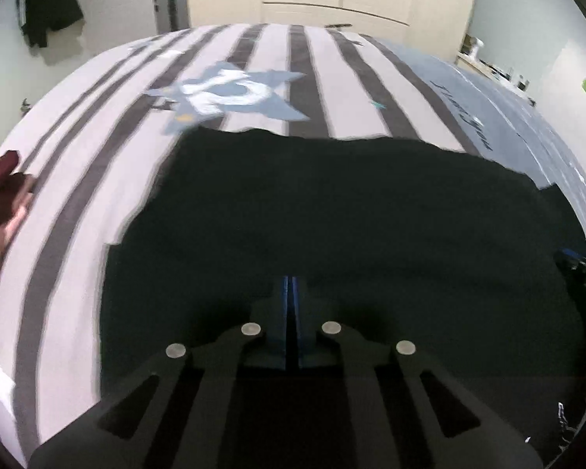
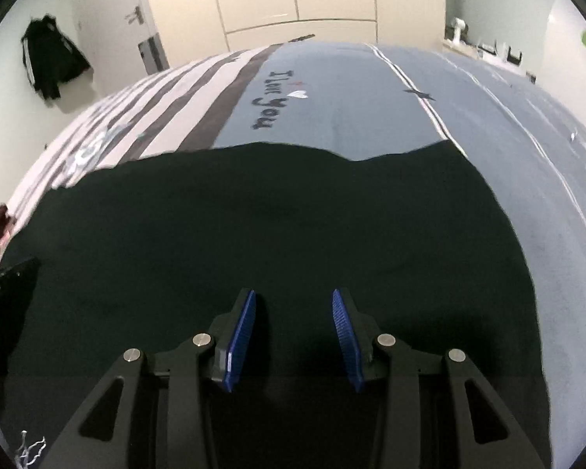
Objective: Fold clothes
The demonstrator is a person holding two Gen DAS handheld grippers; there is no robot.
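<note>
Left gripper (image 1: 292,285) fingers closed, right gripper (image 2: 294,305) fingers parted over black garment (image 2: 254,226), holding nothing

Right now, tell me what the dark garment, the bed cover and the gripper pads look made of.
Dark garment: soft matte knit, probably cotton; it lies in gentle folds without shine.
Bed cover: smooth woven fabric, likely cotton, with printed stripes and lettering.
Right gripper pads: blue ribbed rubber or plastic on black rigid fingers.
</note>
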